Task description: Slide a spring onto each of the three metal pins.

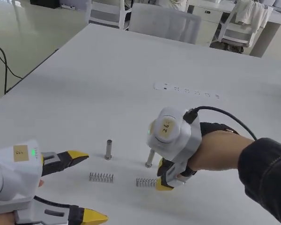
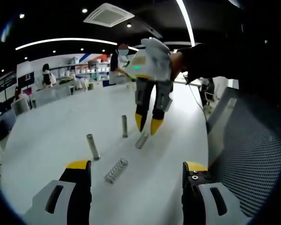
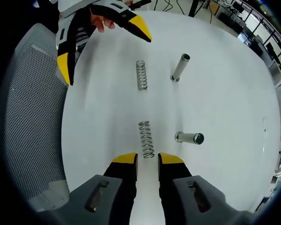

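Lying flat on the white table point(image 1: 131, 70) are two springs, the left spring point(image 1: 101, 177) and the right spring point(image 1: 146, 182). Behind them stand two upright pins, the left pin point(image 1: 108, 150) and the right pin point(image 1: 150, 158). The right gripper point(image 3: 147, 158) has its jaws a narrow gap apart around the right spring's end. The left gripper point(image 2: 136, 166) is spread wide and holds nothing.

The white right gripper point(image 1: 163, 181) has yellow-tipped black fingers point(image 3: 125, 159) and a black cable point(image 1: 225, 112).

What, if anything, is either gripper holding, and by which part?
Nothing. The left gripper is wide open; the right gripper has its jaws slightly apart at the end of a spring lying flat on the table.
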`<state>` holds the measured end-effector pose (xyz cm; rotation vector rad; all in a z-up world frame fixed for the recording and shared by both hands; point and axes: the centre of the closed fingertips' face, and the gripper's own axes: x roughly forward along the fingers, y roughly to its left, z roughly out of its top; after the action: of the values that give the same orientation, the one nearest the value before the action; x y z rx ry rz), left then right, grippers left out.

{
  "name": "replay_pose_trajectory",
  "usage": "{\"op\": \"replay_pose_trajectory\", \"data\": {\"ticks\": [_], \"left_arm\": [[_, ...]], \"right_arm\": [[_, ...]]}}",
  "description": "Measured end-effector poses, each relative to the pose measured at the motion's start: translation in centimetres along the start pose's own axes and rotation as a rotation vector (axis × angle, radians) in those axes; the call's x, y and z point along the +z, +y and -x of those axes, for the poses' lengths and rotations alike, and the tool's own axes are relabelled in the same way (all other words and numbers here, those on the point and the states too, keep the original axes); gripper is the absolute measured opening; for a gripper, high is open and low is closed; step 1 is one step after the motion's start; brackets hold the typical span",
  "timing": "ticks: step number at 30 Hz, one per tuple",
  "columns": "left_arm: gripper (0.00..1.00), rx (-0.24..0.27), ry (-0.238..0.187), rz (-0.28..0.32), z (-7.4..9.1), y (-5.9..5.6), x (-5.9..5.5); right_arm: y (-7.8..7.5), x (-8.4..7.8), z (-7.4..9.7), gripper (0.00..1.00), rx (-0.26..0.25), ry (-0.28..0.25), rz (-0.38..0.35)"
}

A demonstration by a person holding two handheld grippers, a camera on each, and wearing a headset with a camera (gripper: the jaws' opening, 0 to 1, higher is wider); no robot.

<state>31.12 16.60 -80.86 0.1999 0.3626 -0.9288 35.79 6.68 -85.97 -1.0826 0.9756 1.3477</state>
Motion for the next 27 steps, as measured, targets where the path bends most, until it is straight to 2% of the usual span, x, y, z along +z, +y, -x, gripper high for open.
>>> {"op": "replay_pose_trajectory", "data": {"ticks": [16,21,27], "left_arm": [[0.75,-0.002,0.0,0.006,0.0,-0.1,-0.1],[0.75,-0.005,0.001,0.006,0.0,-0.2,-0.1],[0.75,-0.009,0.0,0.005,-0.1,-0.2,0.0]], "right_arm": [[0.2,0.2,-1.1,0.1,-0.004,0.018,0.022],[0.2,0.2,-1.1,0.08,0.003,0.014,-0.018],[0.2,0.2,-1.2,0.08,-0.007,0.044,-0.041]]}}
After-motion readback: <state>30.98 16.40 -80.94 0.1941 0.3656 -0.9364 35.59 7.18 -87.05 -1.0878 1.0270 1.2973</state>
